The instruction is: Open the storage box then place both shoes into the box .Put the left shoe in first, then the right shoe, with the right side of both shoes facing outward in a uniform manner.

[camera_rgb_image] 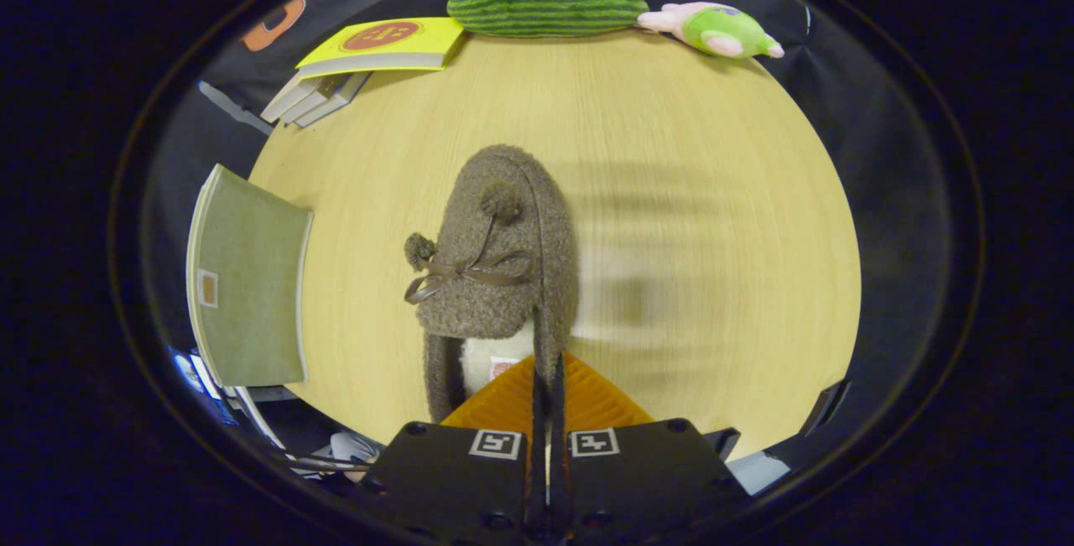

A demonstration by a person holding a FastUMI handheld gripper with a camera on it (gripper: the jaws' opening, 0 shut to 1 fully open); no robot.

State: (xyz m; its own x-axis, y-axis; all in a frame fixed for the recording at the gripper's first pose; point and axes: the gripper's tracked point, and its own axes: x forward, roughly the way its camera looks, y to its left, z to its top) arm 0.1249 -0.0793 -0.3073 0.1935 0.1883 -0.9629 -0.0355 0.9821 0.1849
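With the orange fingers (pixel 579 399) drawn together on the heel rim of the brown fuzzy shoe (pixel 503 261), the gripper (pixel 548 378) has the shoe clamped between its two pads; the jaws stand almost closed, with only the thin collar of the shoe caught between them. The shoe hangs or rests just ahead of the fingers, toe pointing away, over the wooden table (pixel 688 194); its bow and pompoms face up, and the white lining shows at the heel opening; whether the sole touches the table cannot be told. A green flat-sided box (pixel 247 278) stands to the left of the shoe, near it but apart; it is probably the storage box, though whether it is open cannot be told from this angle. A stack of books (pixel 369 55), a striped green cushion (pixel 545 5) and a small plush toy (pixel 713 30) lie at the far edge of the table, well apart from the shoe. Judged from this, one shoe is grasped and not yet in the box; which shoe of the pair it is cannot be determined; placing it, with the right side outward, remains to be done.
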